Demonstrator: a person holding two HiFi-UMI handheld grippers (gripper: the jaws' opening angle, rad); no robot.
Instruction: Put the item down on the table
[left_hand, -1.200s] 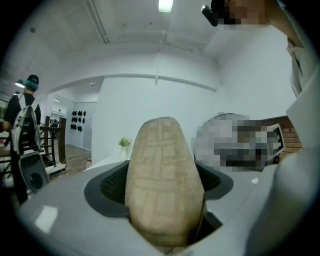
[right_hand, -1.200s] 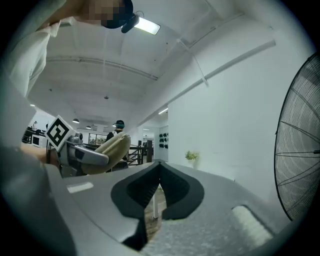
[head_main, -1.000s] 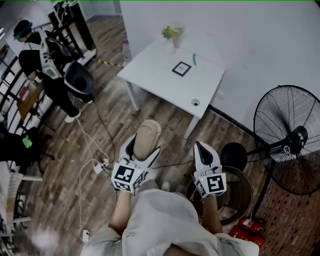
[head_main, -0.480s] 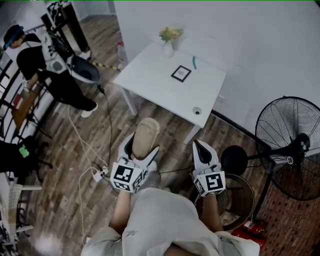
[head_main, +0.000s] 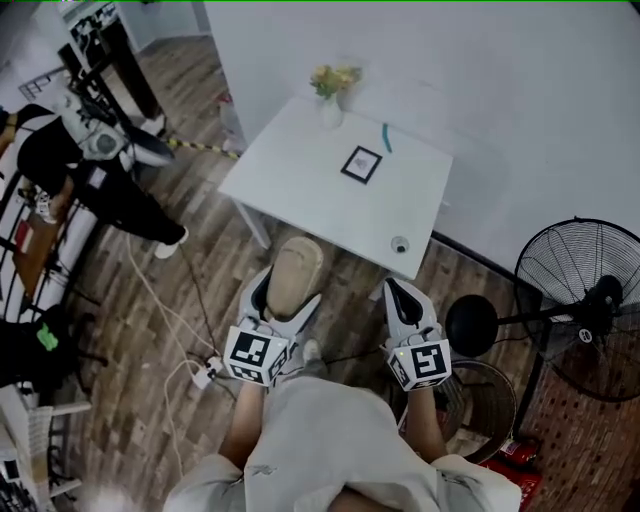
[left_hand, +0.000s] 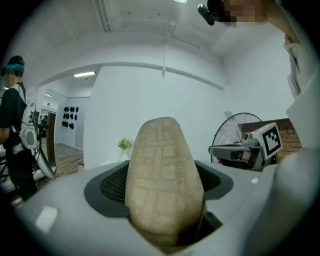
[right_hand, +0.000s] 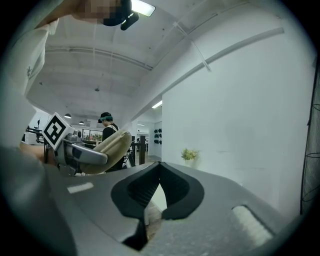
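Note:
A tan, loaf-shaped item with a scored top is clamped in my left gripper; in the left gripper view the item stands up between the jaws and fills the middle. My right gripper is shut and holds nothing; in its own view its jaws meet at the tips. Both grippers hang above the wooden floor, just short of the near edge of the white table. The tan item also shows at the left of the right gripper view.
On the table stand a small plant in a vase, a black-framed square card, a teal pen and a small round object. A standing fan is at right. A person and cables occupy the floor at left.
The view has shifted toward the table, which now lies closer below the grippers. The person at left has moved further up-left. Both grippers keep their states.

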